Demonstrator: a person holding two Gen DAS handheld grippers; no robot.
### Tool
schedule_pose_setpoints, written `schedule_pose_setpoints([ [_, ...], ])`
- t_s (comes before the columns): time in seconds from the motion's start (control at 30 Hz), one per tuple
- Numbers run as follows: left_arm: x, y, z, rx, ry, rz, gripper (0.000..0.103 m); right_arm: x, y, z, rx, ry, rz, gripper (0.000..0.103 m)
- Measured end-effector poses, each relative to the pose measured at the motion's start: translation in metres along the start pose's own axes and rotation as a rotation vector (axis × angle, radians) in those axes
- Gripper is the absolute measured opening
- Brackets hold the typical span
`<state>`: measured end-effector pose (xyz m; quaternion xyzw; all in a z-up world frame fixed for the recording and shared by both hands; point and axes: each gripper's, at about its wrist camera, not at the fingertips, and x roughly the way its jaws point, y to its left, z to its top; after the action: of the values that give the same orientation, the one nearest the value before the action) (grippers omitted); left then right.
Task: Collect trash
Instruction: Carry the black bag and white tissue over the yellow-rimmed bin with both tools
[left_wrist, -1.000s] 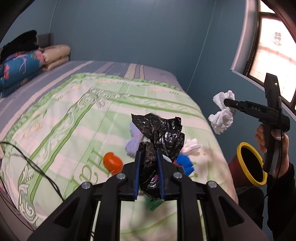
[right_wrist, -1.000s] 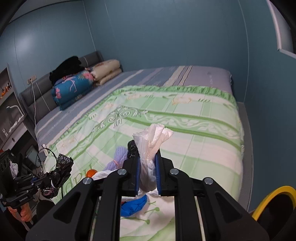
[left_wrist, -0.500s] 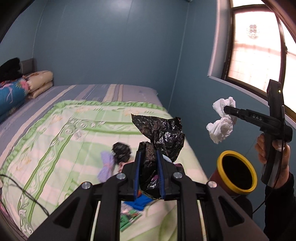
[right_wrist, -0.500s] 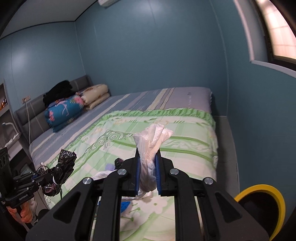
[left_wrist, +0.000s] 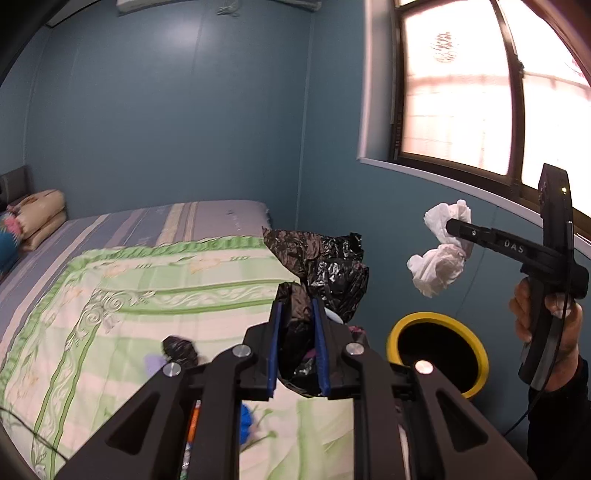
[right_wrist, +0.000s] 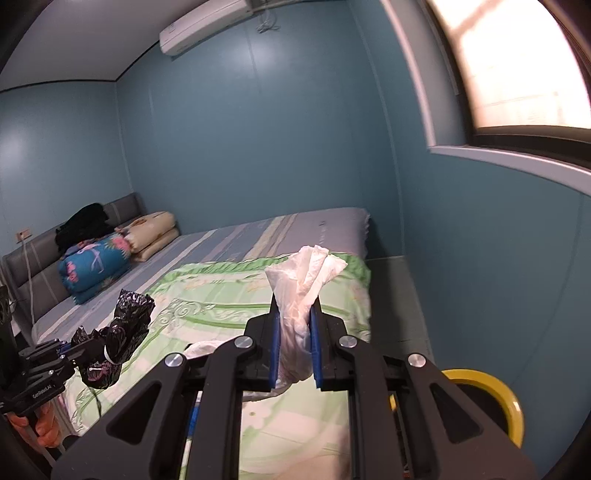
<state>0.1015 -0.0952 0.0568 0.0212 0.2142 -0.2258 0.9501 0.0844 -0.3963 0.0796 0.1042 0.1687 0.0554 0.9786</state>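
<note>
**Two Scraps Carried Off the Bed Toward the Bin**

A crumpled black plastic bag (left_wrist: 325, 266) was held clamped between the narrowly parted blue pads of the left gripper (left_wrist: 297, 347), while a wad of white tissue (right_wrist: 303, 291) was pinched in the almost fully closed right gripper (right_wrist: 294, 347). Over the preceding second both tools had been lifted and swung away from the middle of the green checked bedspread (left_wrist: 147, 280), where they had hung above the litter, toward the right-hand foot of the bed. The yellow-rimmed bin (left_wrist: 439, 350), earlier seen only at the edge of the left view, was now brought close, just beyond and to the right of the left gripper's tips; in the right view it sat low at the near right corner. Neither scrap had yet been let go. The tissue was seen suspended above and slightly beyond the bin's mouth, the black bag nearer and to its left. More litter was left behind on the near part of the bedspread: a small black bundle (left_wrist: 181, 350), something blue (left_wrist: 245, 424) and other scraps partly hidden by the tool. The step in hand was judged to be the carry to the bin, with the drop still ahead.
</note>
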Motion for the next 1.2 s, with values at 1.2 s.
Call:
schedule_pose_setpoints([
  [1.2,0.165,-0.182,-0.014,0.210,0.130,-0.291,0.015,-0.016,-0.159,-0.093,0.109,-0.002,-0.481,0.013],
])
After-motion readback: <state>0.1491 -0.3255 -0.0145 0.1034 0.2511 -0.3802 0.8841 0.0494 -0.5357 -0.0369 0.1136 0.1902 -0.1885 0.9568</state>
